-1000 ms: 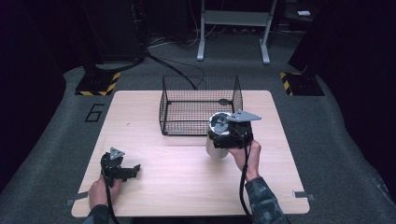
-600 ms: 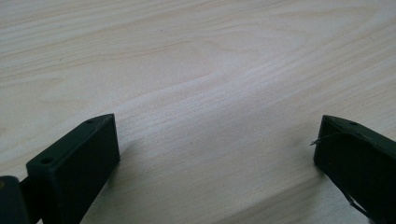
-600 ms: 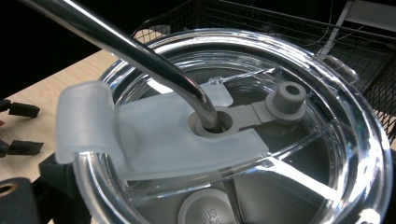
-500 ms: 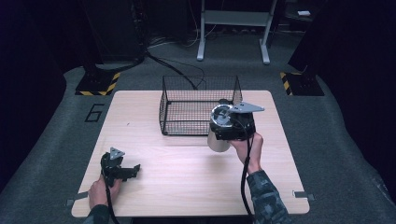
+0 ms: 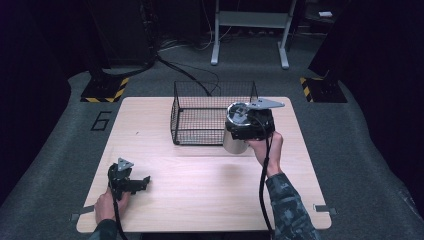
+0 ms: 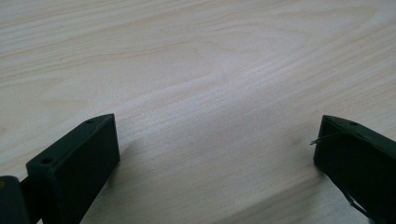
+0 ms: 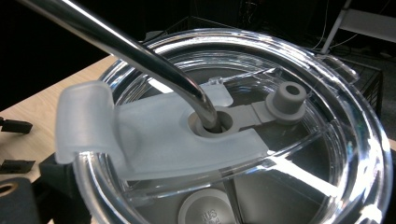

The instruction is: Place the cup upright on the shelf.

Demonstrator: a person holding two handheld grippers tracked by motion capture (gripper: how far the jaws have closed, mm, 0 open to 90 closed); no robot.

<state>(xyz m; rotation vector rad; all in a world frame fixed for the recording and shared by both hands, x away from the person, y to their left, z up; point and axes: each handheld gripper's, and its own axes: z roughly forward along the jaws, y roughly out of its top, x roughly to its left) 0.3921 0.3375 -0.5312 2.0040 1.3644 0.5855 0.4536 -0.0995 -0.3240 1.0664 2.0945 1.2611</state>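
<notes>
The tumbler (image 5: 235,141) is rising toward the wire basket (image 5: 212,112), gripped by the right hand-held gripper (image 5: 248,122); she should be clearing the rim, keeping it upright. The left hand-held gripper (image 5: 131,181) is resting wide open on the counter (image 5: 200,195).

The tumbler (image 5: 235,141) has a brushed, satin metal body, a glossy clear plastic lid (image 7: 243,130) with a frosted, matt flap, and a polished metal straw (image 7: 126,49). The table (image 6: 201,70) is pale, smooth wood with visible grain. The basket (image 5: 200,117) is black wire mesh; the left gripper (image 6: 215,154) jaws look matt black plastic.
</notes>
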